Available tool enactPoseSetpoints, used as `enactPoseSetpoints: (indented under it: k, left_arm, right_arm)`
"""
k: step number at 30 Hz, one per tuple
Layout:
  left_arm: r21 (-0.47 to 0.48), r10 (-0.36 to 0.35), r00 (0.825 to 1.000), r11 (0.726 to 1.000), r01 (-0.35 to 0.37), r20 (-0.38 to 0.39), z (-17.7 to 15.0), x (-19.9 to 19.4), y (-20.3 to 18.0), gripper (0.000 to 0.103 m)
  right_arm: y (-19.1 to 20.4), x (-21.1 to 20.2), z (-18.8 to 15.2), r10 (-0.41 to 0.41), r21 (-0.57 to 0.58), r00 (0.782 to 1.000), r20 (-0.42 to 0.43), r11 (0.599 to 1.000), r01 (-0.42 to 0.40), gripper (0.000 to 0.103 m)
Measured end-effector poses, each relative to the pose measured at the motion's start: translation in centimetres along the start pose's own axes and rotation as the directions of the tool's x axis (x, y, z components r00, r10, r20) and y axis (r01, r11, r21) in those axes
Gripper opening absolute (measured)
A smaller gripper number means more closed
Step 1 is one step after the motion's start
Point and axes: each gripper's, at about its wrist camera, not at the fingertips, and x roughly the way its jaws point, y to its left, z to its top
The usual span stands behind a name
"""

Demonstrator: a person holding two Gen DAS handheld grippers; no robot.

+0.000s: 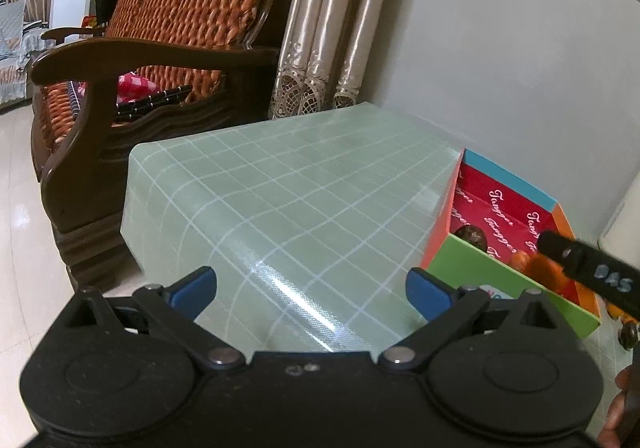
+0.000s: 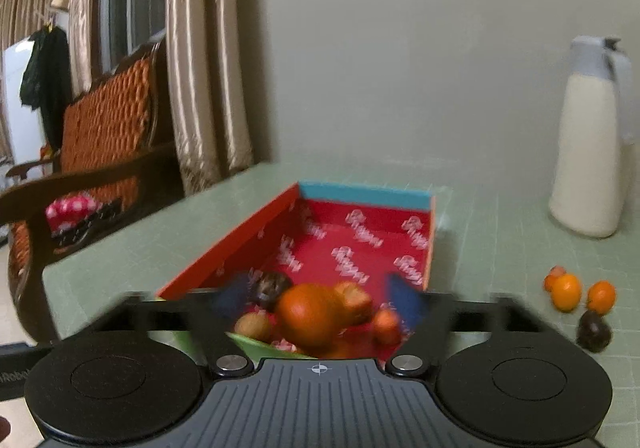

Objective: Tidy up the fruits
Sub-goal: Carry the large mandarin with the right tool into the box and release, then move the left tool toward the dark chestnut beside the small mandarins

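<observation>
- The table point(image 1: 280, 200) has a pale green cover with a white grid on it, kinda shiny, pushed up against a plain grey wall point(image 1: 500, 48).
- Room stuff: one dark wooden sofa point(image 1: 160, 48) with orange woven cushions off to the left, beige curtains point(image 1: 324, 28) next to it, and one cream jug point(image 2: 588, 152) with a grey lid standing on the table's far right.
- One box point(image 2: 360, 244) sits on the table, red printed lining inside, blue far wall, green near wall.
- In the box, near end, I count roughly five fruits: a big orange point(image 2: 310, 314), two smaller orange ones, a tan one and a dark one. It's blurry though, so don't hold me to it.
- Loose on the table right of the box: two small oranges point(image 2: 566, 292), one dark purple fruit point(image 2: 594, 330), plus a small orange bit behind them.
- Left gripper point(image 1: 312, 290) hovers over bare table with its blue fingers spread wide, nothing in them.
- Right gripper point(image 2: 320, 302) is over the box's near end, fingers apart either side of the big orange. Can't tell if they're touching it.
</observation>
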Motion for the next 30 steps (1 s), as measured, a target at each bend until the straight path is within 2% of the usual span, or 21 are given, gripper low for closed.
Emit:
enactPoseSetpoints:
  k: [7, 11, 14, 18, 25, 30]
  left_arm:
    - [0.030, -0.001, 1.000, 1.000, 0.000, 0.005, -0.3, -0.1, -0.8, 0.095]
    - [0.061, -0.010, 1.000, 0.998, 0.009, 0.018, -0.5, -0.3, -1.6, 0.095]
    - [0.086, -0.023, 0.999, 0.996, 0.021, 0.024, -0.8, -0.4, -2.4, 0.096]
    - [0.116, -0.037, 0.999, 0.993, 0.034, 0.028, -1.2, -0.4, -3.8, 0.096]
    - [0.193, -0.074, 0.995, 0.979, 0.061, 0.061, -2.2, -1.0, -6.6, 0.096]
    - [0.316, -0.173, 0.981, 0.939, 0.139, 0.083, -3.4, -2.2, -10.4, 0.096]
  right_arm:
    - [-2.1, -2.8, 0.0, -0.017, 0.012, 0.998, 0.054, 1.000, 0.016, 0.093]
    - [-4.9, -5.2, -0.3, -0.091, 0.046, 0.992, 0.086, 0.995, 0.087, 0.103]
    - [-7.4, -7.0, -0.8, -0.187, 0.079, 0.976, 0.113, 0.981, 0.179, 0.103]
    - [-11.0, -8.4, -1.7, -0.317, 0.113, 0.942, 0.108, 0.946, 0.305, 0.103]
    - [-16.9, -10.1, -3.7, -0.509, 0.238, 0.860, 0.046, 0.841, 0.485, 0.103]
    - [-19.4, -11.8, -4.7, -0.620, 0.253, 0.784, 0.016, 0.762, 0.597, 0.103]
